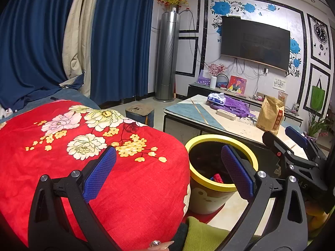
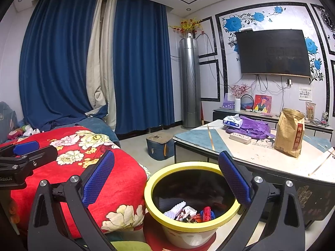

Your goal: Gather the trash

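Left tongs (image 1: 168, 173) hang spread and empty over the red floral blanket (image 1: 88, 150), their right finger before the yellow-rimmed bin (image 1: 219, 167); the right tongs (image 1: 293, 138) show at the edge. From the right wrist, the right tongs (image 2: 166, 176) gape wide, empty, above the bin (image 2: 191, 196), where wrappers (image 2: 188, 211) lie. Beside it stands the bench (image 2: 261, 152) with a brown bag (image 2: 290, 132).

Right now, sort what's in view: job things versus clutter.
Job: yellow-rimmed bin; wrappers inside it; left tongs and right tongs, both open, empty.
Lying about: brown paper bag, purple backpack, power strip, tissue pack.
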`<state>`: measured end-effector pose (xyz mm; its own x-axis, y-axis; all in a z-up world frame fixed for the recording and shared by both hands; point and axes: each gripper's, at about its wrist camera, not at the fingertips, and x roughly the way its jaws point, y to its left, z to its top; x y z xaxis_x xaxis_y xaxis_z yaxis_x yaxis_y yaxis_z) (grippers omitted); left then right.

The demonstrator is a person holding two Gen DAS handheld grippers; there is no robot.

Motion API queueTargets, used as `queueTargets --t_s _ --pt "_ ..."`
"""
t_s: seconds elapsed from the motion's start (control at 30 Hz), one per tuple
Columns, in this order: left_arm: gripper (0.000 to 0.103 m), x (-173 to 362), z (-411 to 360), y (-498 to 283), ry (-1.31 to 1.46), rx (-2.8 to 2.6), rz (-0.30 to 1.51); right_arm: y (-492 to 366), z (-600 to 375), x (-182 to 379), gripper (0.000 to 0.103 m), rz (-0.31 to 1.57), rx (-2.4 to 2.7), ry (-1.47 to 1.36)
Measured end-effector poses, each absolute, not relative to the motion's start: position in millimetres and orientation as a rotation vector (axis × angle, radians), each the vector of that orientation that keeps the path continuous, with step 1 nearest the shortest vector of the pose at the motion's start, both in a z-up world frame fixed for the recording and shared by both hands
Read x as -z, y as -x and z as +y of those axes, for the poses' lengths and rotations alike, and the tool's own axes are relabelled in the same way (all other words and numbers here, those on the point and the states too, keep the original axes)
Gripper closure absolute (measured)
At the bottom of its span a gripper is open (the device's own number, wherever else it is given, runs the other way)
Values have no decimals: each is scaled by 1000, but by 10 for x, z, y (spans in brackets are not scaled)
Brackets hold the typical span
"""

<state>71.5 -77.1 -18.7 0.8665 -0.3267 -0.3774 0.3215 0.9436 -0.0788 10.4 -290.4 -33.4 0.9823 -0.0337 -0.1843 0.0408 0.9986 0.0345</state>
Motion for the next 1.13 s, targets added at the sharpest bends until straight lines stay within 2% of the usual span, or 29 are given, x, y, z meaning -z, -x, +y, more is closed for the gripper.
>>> queueTargets --t_s 0.53,0.83,0.97,1.07,1.13 --pt "11 183 -774 -719 16 337 407 -102 -2927 352 6 189 40 -44" --pt "11 266 -747 -880 25 263 487 -241 -2918 402 6 244 48 -39" --pt "11 191 -376 -987 88 198 540 -450 -2635 314 6 282 -48 -18" --pt "11 131 332 -1036 121 38 589 -712 -1954 177 6 342 -243 -7" --pt "11 102 1113 -924 138 -183 584 -831 -1414 101 6 374 -373 -7"
